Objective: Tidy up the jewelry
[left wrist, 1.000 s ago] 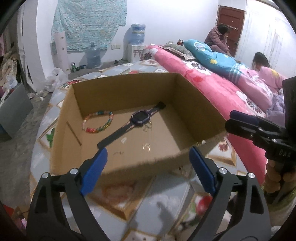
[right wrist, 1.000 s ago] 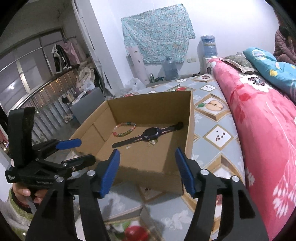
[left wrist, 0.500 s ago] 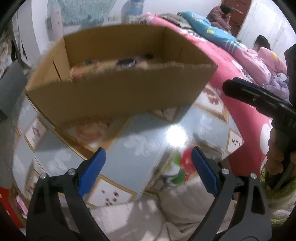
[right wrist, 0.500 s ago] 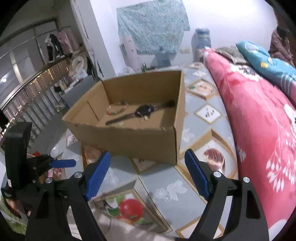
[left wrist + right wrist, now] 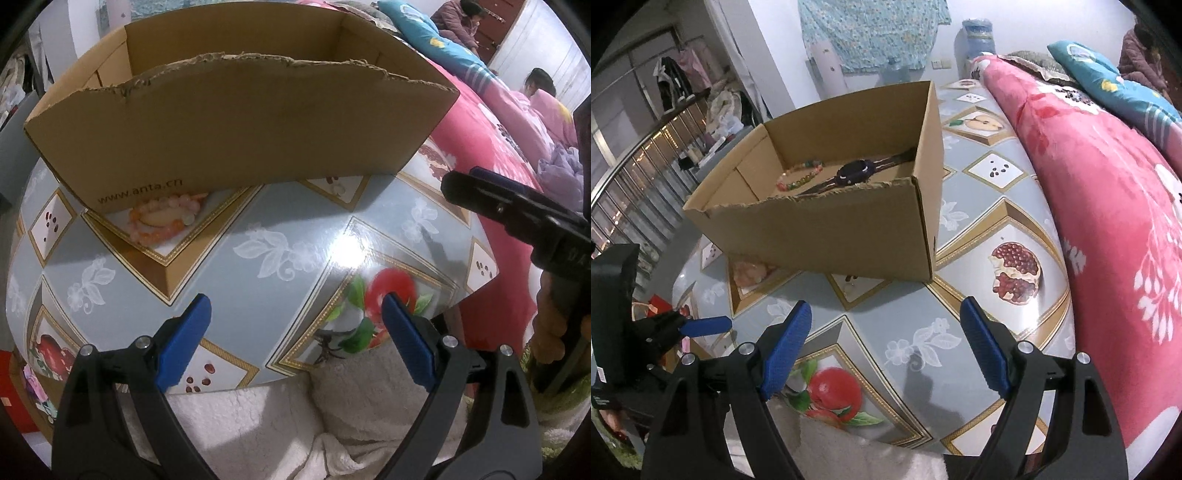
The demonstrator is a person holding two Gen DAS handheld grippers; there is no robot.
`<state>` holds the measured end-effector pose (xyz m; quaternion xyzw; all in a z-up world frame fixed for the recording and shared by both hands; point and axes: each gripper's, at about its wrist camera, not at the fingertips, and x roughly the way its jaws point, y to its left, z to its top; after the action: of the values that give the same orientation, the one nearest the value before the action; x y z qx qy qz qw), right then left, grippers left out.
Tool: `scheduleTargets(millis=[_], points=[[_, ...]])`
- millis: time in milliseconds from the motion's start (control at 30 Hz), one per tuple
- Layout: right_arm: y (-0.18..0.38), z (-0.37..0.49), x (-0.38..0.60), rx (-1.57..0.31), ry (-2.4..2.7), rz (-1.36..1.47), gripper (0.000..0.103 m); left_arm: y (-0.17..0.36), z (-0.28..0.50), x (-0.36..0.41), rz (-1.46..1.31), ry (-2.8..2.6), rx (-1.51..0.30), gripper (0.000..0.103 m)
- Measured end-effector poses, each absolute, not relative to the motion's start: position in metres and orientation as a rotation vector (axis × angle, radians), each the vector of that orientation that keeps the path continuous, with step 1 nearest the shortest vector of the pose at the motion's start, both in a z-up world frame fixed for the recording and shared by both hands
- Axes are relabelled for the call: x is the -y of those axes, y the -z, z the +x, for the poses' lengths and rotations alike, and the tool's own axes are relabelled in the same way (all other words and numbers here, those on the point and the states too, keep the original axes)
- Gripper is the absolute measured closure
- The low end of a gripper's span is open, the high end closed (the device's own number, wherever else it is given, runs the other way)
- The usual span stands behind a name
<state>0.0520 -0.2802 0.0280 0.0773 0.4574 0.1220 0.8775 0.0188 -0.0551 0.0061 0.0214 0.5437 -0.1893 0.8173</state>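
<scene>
A brown cardboard box (image 5: 827,225) stands on the patterned table (image 5: 997,206). Inside it lie a coloured bead bracelet (image 5: 799,175) and a black watch (image 5: 855,173). In the left wrist view only the box's torn front wall (image 5: 236,122) shows. What looks like an orange-pink bead bracelet (image 5: 162,221) lies on the table at the box's front left corner. A small pale item (image 5: 336,188) sits at the foot of the box. My left gripper (image 5: 294,299) hangs open over the table's near part, holding nothing. My right gripper (image 5: 885,304) is open beside it, also holding nothing.
A bed with a pink flowered blanket (image 5: 1108,184) runs along the table's right side, and two people (image 5: 461,14) (image 5: 539,85) sit on it farther back. White fluffy cloth (image 5: 258,417) lies at the table's near edge. A water bottle (image 5: 977,37) stands by the far wall.
Both grippers have sunk toward the near table edge and tipped downward. The left view no longer looks into the box. The right jaws have widened.
</scene>
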Motion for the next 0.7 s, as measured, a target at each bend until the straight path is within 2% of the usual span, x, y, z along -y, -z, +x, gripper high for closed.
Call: scheduleTargets(millis=[700], points=[[-0.0200, 0.0569, 0.2741, -0.977, -0.259, 0.158, 0.022, -0.0037, 0.0243, 0.0598, 0.087, 0.378, -1.128, 0.013]])
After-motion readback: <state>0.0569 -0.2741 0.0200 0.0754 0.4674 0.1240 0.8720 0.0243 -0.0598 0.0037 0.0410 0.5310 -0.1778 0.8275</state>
